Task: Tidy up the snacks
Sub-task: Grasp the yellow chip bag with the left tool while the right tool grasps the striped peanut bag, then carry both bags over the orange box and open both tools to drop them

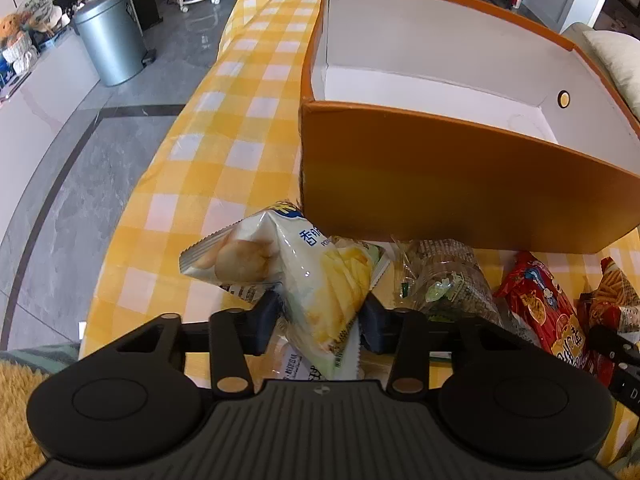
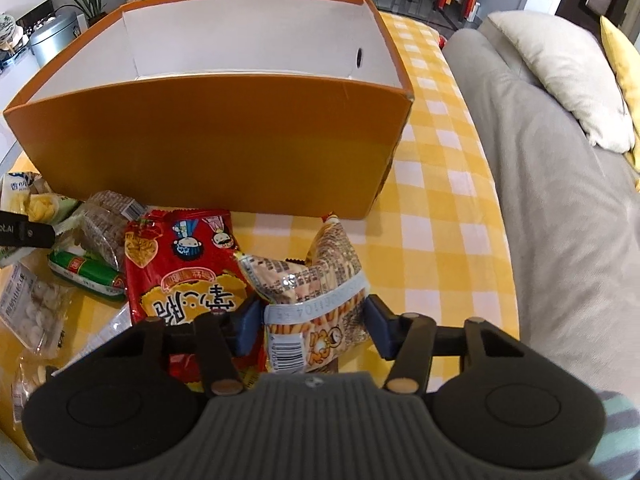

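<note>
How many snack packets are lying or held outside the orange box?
At least 6: chips bag in left gripper, fries-stick bag in right gripper, red packet, green sausage, brown biscuits, clear packet. Others may be hidden.

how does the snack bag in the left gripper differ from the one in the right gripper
The pale chip bag between the left gripper fingers is white and yellow-green with potato-chip pictures; the fries-stick bag in the right gripper is orange-brown with thin stick snacks and a barcode facing the camera. The pale chip bag sits near the orange box left corner, the fries-stick bag toward its right end. Both are small sealed packets, gripped.
</note>
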A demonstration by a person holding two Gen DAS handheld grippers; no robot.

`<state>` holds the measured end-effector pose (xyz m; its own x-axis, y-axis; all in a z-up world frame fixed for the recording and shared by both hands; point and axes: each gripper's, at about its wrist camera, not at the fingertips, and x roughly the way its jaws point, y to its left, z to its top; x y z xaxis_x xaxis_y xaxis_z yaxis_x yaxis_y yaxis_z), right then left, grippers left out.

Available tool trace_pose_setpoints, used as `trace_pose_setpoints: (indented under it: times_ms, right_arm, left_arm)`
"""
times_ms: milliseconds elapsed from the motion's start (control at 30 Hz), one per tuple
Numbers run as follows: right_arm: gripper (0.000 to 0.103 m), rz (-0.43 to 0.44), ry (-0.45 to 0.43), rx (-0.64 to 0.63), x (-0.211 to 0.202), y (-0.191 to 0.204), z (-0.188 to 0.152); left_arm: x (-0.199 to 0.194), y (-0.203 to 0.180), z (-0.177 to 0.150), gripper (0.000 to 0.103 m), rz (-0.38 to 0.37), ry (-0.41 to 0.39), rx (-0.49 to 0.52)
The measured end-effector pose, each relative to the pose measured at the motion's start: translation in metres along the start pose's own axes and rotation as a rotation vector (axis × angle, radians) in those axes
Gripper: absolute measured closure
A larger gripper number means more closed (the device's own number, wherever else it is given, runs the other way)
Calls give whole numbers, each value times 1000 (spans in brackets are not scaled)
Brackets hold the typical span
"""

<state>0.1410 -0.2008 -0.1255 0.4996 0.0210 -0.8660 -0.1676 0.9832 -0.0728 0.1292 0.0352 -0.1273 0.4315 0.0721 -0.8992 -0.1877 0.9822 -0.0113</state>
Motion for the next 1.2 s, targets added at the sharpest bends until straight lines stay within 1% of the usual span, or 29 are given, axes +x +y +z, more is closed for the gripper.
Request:
trace_pose_setpoints:
  times_ms: [167,400,533,633,800,900,1033,1200]
  right_arm:
    - [56,1,-11,3,-6,-1,-1]
    - [58,-15,-69,-34,-27,6,-3]
    - [58,-15,-104,-45,-41,9,-4]
    - [58,-3,-126,-48,-53,12,-4]
    - [58,21,-166,-50,-71,16,-4]
    - [58,43,-185,-48,-80,18,-2]
    - [58,61,-217,-53,-94,21,-1]
    - [58,96,-249,-40,-108,20,8]
  left_arm:
    - [-9,3,-3,66,-2,-26,16]
    - [-33,5,-11,69,-5,-77,37]
    - [-49,9,-13,72,-27,-101,36]
    - [-61,9,-15,73,-54,-124,46]
    - [-76,7,-18,74,-72,-166,80]
    - [-84,7,-18,75,-91,-183,78]
    - [-102,7,-15,75,-119,-242,91]
    - [-119,2,-4,75,-141,-297,123]
